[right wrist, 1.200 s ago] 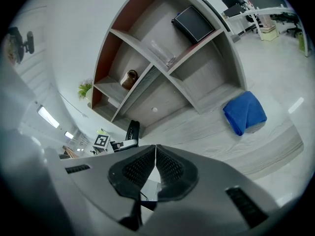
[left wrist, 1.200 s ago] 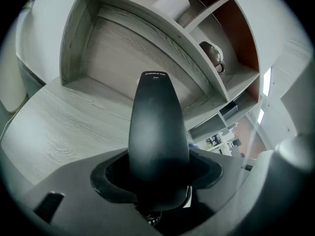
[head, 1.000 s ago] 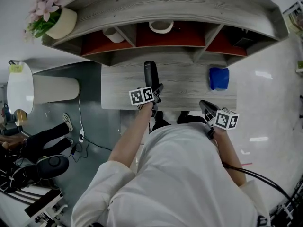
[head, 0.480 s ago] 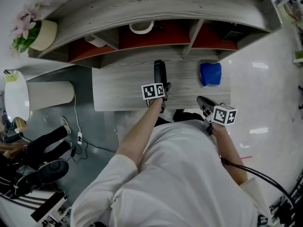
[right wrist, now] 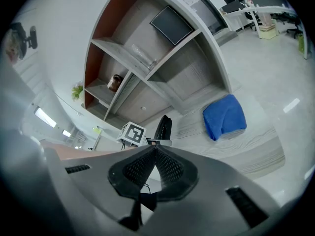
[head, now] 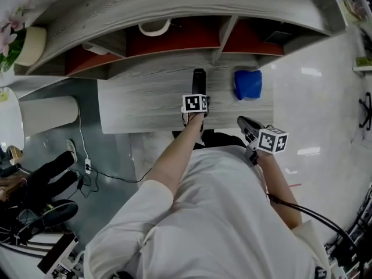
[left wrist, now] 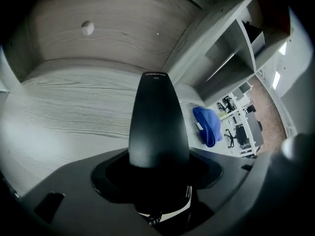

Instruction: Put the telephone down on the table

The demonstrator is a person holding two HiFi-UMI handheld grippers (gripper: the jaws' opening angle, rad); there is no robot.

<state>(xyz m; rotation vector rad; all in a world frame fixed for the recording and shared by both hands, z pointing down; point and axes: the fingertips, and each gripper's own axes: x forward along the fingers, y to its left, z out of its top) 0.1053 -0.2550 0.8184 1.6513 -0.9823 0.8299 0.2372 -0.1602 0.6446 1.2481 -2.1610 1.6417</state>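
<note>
Telephone (head: 199, 79) in left gripper (head: 199, 99), perhaps aloft

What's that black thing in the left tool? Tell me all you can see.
It is a smooth, matt black plastic telephone handset, long, tapering to a rounded tip. The left gripper clamps its near end; the rest points away, over the grey wood-grain table. Whether it touches the tabletop is unclear. A blue cloth lies apart, to its right.

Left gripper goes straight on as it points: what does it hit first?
Probably the table: the telephone in the left gripper leads, tip aimed at bare wood left of the blue cloth. Depth unclear.
</note>
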